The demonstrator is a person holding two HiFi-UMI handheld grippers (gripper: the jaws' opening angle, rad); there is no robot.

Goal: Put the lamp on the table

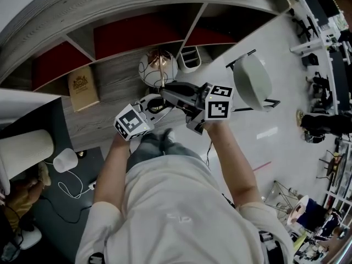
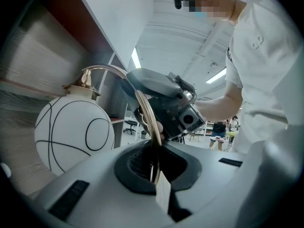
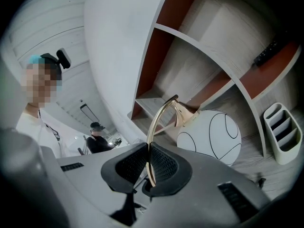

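Grips lamp (image 3: 209,137) by its gold arm in left tongs (image 2: 153,167) and right tongs (image 3: 148,167), both clamped tight. Shows unreadable crest on brown book (image 1: 83,88) lying nearby on shelf (image 1: 118,77).

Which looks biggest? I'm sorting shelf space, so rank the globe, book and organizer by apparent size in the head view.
1. Globe and book: about alike, too close to rank.
2. Organizer: clearly smallest.

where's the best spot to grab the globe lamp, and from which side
The curved brass arm, not the globe shade: the ball looks too wide and smooth for the jaws, the slim arm fits between them. Come from the open front of the shelf. The left gripper and right gripper both clamp it there.
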